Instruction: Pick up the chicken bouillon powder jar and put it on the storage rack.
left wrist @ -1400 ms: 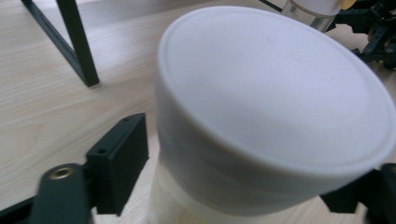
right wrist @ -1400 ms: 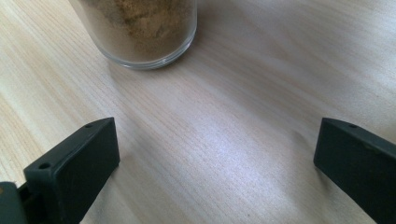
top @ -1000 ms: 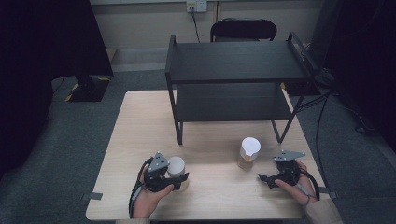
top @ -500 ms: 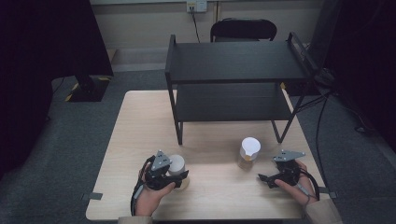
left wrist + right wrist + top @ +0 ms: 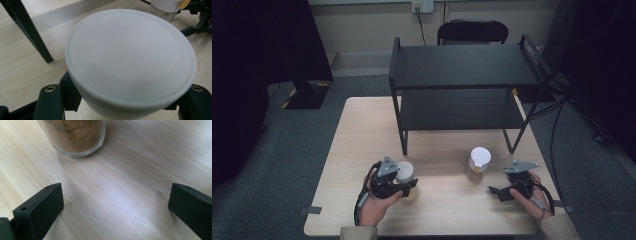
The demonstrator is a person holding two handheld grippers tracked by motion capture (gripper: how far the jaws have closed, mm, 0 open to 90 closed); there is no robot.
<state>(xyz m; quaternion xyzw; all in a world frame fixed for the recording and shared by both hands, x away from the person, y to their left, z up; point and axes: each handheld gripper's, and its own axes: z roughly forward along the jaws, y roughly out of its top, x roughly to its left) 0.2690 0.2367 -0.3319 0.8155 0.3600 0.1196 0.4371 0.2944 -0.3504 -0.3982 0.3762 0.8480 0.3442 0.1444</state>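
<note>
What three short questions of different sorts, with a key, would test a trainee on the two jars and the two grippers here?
1. True or false: the left gripper has its jaws around a white-lidded jar.
2. Which best describes the right gripper? A: shut on the second jar. B: jaws apart, second jar ahead of them, untouched. C: resting on the shelf.
3. What stands at the far side of the table?

Key
1. True.
2. B.
3. A black two-level shelf rack.
</note>
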